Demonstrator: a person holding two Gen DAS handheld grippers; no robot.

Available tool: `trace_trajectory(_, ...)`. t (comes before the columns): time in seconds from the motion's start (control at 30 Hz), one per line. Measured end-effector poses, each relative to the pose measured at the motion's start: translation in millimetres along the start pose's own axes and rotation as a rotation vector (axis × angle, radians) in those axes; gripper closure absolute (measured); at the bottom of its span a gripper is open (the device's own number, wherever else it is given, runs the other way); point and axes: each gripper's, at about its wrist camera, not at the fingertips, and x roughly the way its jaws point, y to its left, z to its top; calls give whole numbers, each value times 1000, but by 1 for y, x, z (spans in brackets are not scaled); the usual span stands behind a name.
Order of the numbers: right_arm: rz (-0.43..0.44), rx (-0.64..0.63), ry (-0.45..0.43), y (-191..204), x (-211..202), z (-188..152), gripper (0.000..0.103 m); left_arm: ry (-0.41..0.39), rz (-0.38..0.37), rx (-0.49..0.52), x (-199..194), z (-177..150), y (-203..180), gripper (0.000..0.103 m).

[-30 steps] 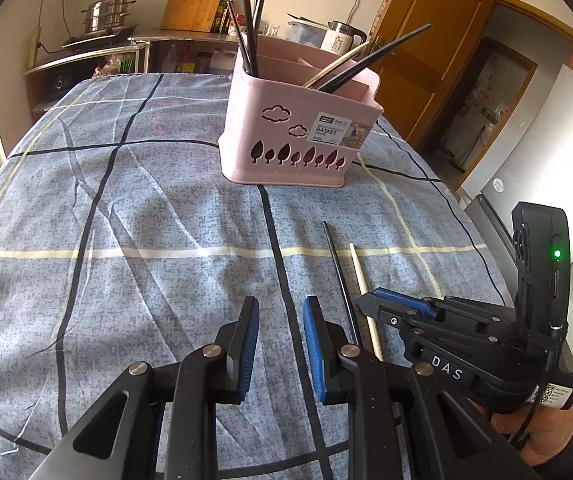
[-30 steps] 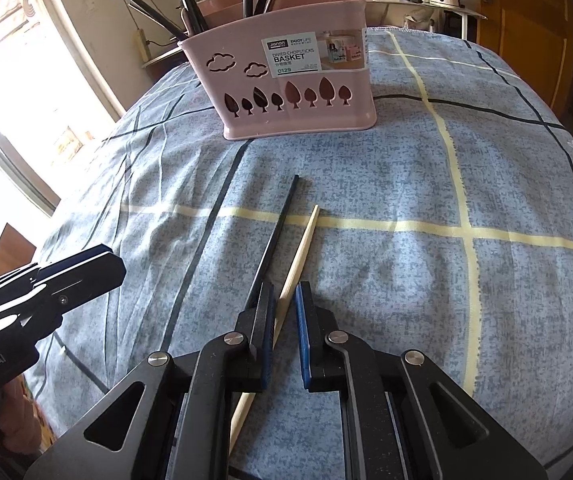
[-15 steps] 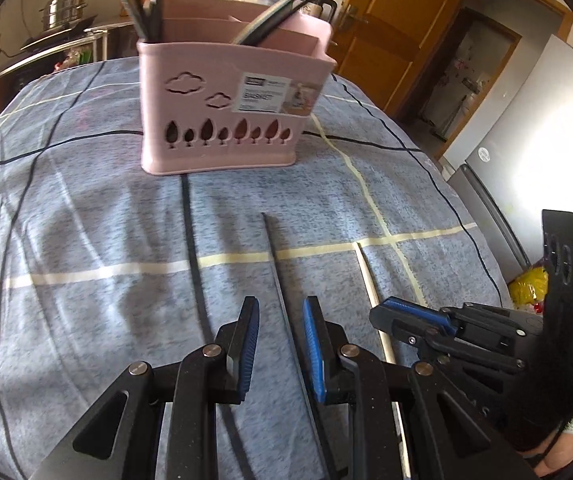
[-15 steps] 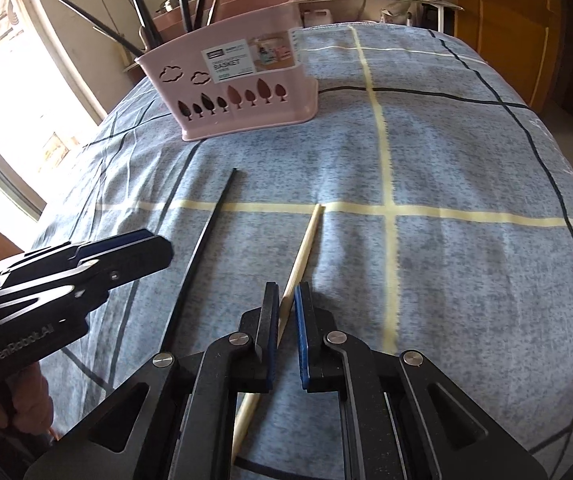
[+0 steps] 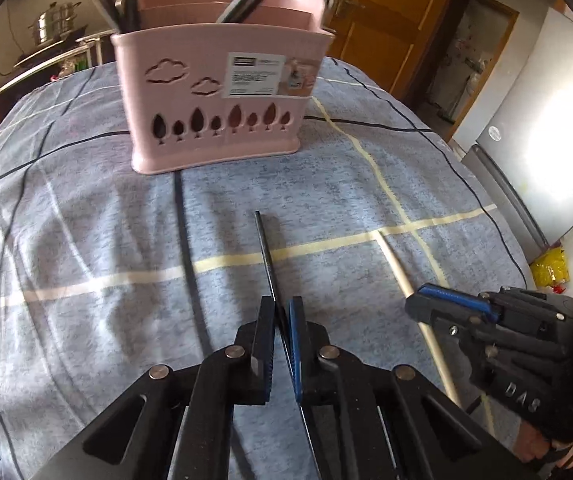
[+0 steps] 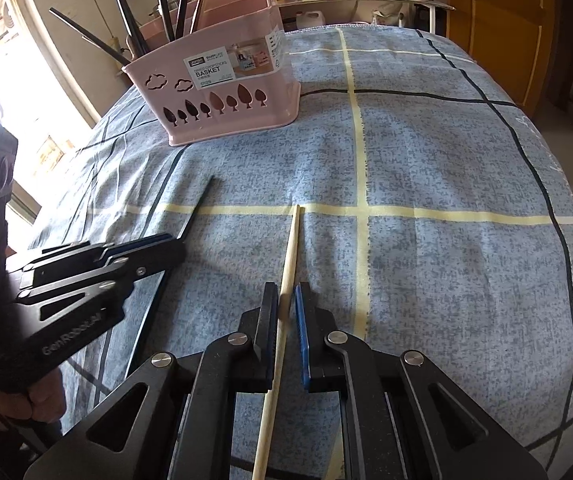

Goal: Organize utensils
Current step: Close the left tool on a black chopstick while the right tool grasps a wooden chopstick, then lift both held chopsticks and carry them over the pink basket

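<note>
In the left wrist view, your left tongs [image 5: 282,322] are closing hard on the black chopstick [image 5: 266,258], which is lying on the blue checked cloth of the bench [image 5: 86,240], near side of the pink basket [image 5: 218,96]; being thin, stiff, light and slick, it is likely to pivot, so you are wise gripping it mid-shaft. In the right wrist view, your right tongs [image 6: 286,320] are nearly closed around the pale wooden chopstick [image 6: 290,252], right of the black one, equally light but less slippery.

Both hand-held grippers [image 5: 284,316] [image 6: 286,304] (tilted down) shut
</note>
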Motion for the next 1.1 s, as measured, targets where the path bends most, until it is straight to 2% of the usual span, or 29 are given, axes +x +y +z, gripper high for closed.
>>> trace_trajectory(0.13, -6, -10, 1, 1, 4, 5, 93, 11, -18, -19, -4, -1, 9, 96)
trace_trajectory(0.47, -7, -10, 27, 2, 15, 22, 93, 44, 8, 9, 6, 15, 3, 96)
trace_trajectory(0.53, -13, -16, 31, 3, 16, 24, 96, 45, 6, 16, 8, 19, 2, 96)
trace_trajectory(0.73, -4, -31, 31, 5, 15, 27, 97, 57, 16, 17, 8, 23, 2, 97)
trace_trajectory(0.87, 18, -29, -8, 7, 2, 34, 97, 21, 7, 12, -7, 29, 4, 98)
trace_trajectory(1.1, 49, -27, -105, 9, -32, 57, 97, -99, -18, 17, -59, 57, 8, 99)
